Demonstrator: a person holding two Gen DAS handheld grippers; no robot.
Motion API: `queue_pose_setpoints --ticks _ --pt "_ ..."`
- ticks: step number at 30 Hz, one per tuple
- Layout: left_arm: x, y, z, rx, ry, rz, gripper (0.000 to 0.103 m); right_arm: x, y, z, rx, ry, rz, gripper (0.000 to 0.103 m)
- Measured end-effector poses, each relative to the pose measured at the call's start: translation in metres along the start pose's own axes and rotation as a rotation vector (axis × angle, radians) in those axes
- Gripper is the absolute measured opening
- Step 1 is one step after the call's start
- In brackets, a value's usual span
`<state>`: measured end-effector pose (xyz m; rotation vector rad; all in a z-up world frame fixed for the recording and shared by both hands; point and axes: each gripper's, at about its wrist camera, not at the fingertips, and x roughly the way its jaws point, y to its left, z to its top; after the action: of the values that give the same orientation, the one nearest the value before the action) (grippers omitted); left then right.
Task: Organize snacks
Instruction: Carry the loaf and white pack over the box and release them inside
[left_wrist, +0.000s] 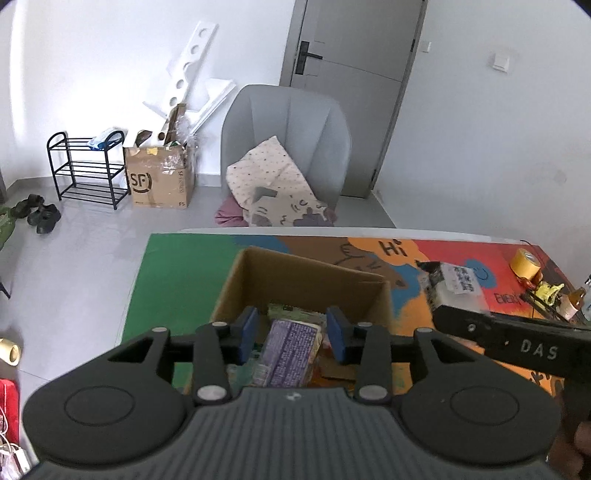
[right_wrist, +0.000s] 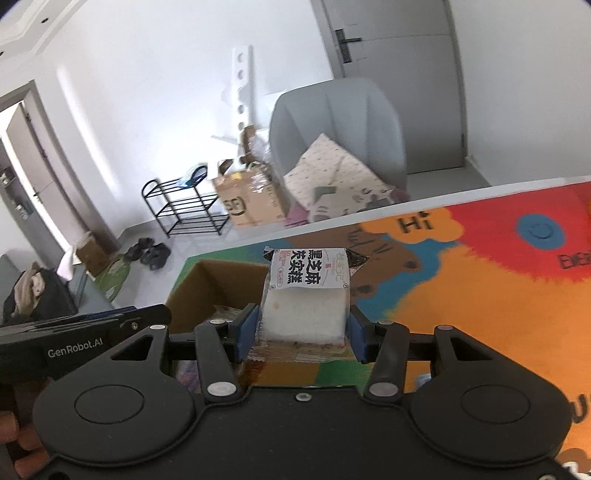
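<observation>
An open cardboard box (left_wrist: 306, 273) stands on the colourful mat and holds several snack packets. My left gripper (left_wrist: 291, 332) hovers over the box. A purple snack packet (left_wrist: 291, 354) lies below, between its blue pads (left_wrist: 248, 334), with a small gap on each side. My right gripper (right_wrist: 303, 332) is shut on a white cake packet (right_wrist: 304, 306) with a black-lettered label. It holds the packet above the mat, just right of the box (right_wrist: 218, 280). In the left wrist view that white packet (left_wrist: 456, 284) shows to the right of the box.
A yellow tape roll (left_wrist: 524, 262) and a small wire rack with bottles (left_wrist: 554, 301) sit at the mat's far right. Beyond the table's far edge (left_wrist: 280, 230) stands a grey chair (left_wrist: 284, 147) with a cushion. The left gripper's body (right_wrist: 74, 332) is close beside my right one.
</observation>
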<state>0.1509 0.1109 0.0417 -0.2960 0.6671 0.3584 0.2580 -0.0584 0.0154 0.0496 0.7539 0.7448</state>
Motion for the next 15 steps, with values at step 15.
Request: queue_pose_setpoints --ticks 15 --pt "-0.017 0.023 0.001 0.005 -0.036 0.049 0.059 0.027 0.026 0.0 0.009 0.0 0.112 0.062"
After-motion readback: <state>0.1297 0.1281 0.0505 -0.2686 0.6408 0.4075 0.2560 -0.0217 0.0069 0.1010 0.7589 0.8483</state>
